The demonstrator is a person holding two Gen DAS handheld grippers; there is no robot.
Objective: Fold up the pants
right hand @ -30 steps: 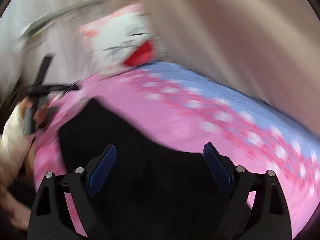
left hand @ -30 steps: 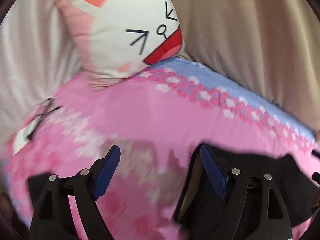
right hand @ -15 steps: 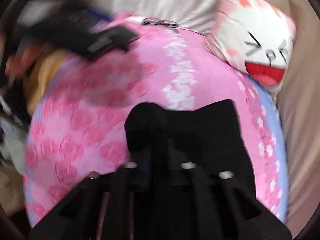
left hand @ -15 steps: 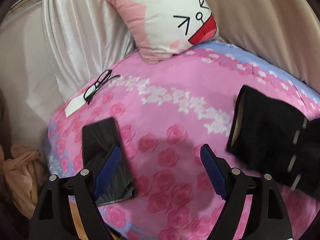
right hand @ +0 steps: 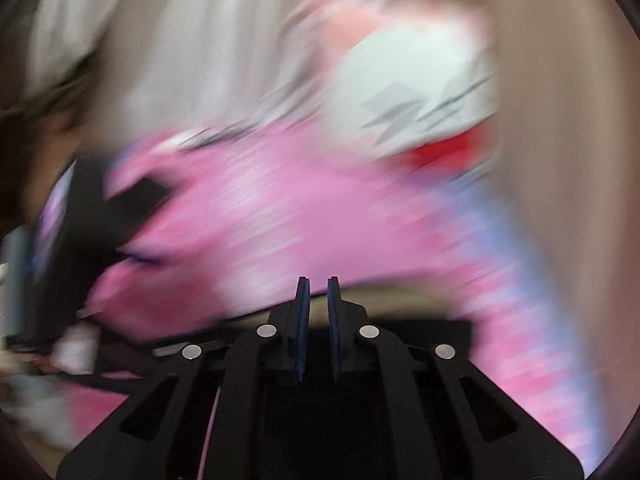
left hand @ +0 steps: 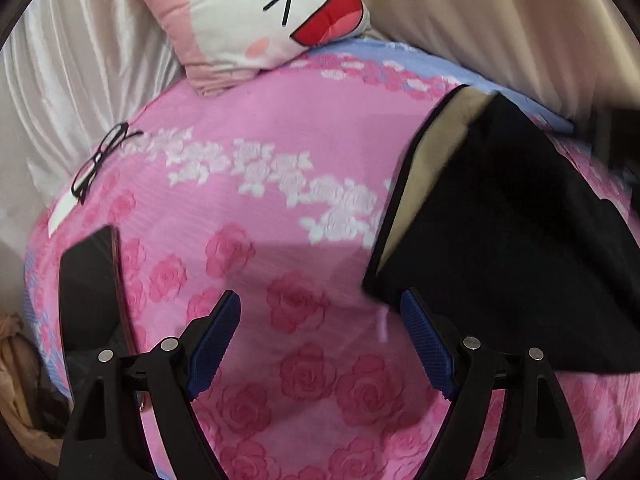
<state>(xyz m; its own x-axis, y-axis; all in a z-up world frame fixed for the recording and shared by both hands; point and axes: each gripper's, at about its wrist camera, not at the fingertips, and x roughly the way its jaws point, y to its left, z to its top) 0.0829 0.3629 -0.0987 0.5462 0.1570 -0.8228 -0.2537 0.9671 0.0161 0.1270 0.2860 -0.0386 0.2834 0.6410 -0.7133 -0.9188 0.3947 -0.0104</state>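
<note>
The black pants (left hand: 500,240) lie on the pink rose bedspread (left hand: 280,208) at the right of the left wrist view, with the tan waistband lining (left hand: 432,168) turned up. My left gripper (left hand: 322,340) hangs open over bare bedspread, its right finger just beside the pants' near-left corner and nothing between the pads. The right wrist view is smeared by motion. There my right gripper (right hand: 318,284) is shut, with black pants cloth (right hand: 432,332) under and around its fingers and the tan lining just beyond the tips.
A cartoon-face pillow (left hand: 272,12) leans at the head of the bed. Black glasses (left hand: 100,160) and a white paper slip (left hand: 60,212) lie at the far left. A black tablet (left hand: 90,288) rests by my left finger. Pale curtains hang behind.
My right gripper went from wide open to shut and swung sideways with black cloth. The left gripper dropped closer to the bedspread, and the pants now sit right beside its right finger.
</note>
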